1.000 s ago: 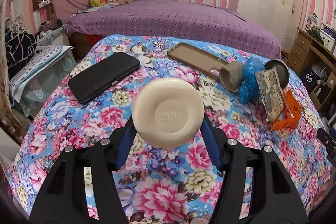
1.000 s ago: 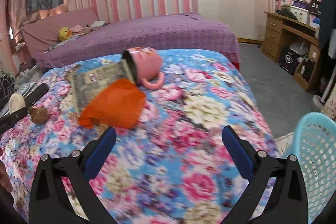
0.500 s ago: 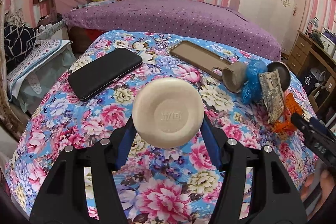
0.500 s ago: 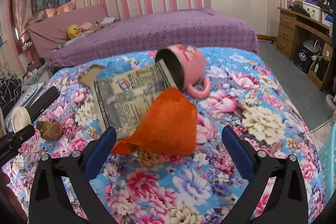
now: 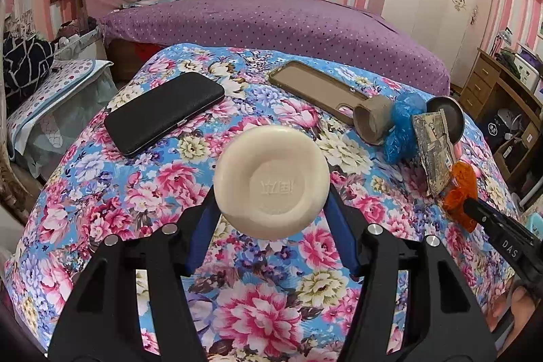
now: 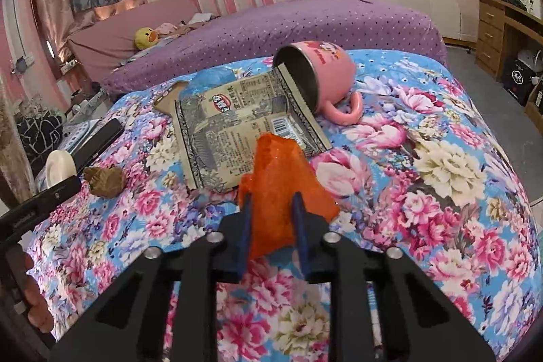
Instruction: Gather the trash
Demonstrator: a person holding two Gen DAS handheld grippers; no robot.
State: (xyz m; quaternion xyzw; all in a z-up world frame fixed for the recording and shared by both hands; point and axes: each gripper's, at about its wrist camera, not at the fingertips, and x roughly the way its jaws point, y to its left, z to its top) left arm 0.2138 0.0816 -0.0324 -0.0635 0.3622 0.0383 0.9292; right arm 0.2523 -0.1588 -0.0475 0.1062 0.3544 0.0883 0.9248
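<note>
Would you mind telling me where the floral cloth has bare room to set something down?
Free: the near stretch of floral cloth below the black case, and the side right of the pink mug. Crowded: the cluster of phone case, cardboard roll, blue bag, snack packet and orange bag.

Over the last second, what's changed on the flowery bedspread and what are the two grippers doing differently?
The right gripper came in over the bedspread toward the orange wrapper, and its wide-open jaws are closing with the wrapper between them. The left gripper stayed put, clamped on the round soap bar. The pink mug, snack packet, black wallet and phone case lie where they were.
</note>
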